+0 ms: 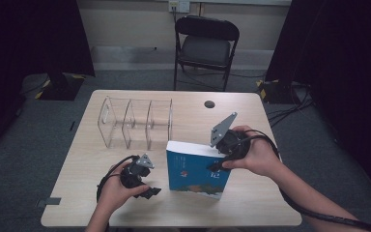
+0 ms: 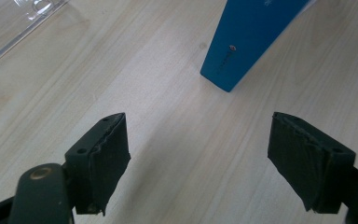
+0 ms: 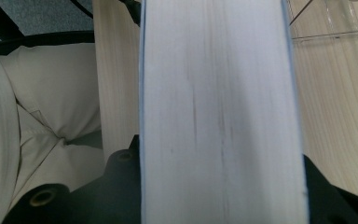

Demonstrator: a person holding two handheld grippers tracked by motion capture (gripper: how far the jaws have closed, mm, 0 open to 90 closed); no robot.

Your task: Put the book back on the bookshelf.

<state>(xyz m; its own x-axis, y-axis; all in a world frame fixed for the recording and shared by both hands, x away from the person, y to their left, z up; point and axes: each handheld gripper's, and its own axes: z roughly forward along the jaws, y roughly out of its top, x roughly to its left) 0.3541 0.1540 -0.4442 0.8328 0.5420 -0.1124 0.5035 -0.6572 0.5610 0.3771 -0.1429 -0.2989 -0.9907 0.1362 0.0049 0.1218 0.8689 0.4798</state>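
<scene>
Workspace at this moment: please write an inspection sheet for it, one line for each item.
Surface: pale wooden table, one dark round spot.
Job's things: blue book raised on one edge; clear divided rack behind it.
Clutter: nothing seen.
Grippers: right gripper shut on the book's page side; left gripper open, holding nothing.
Cables: black cable from the right gripper.
Surroundings: black folding chair, dark curtains, grey floor.
</scene>
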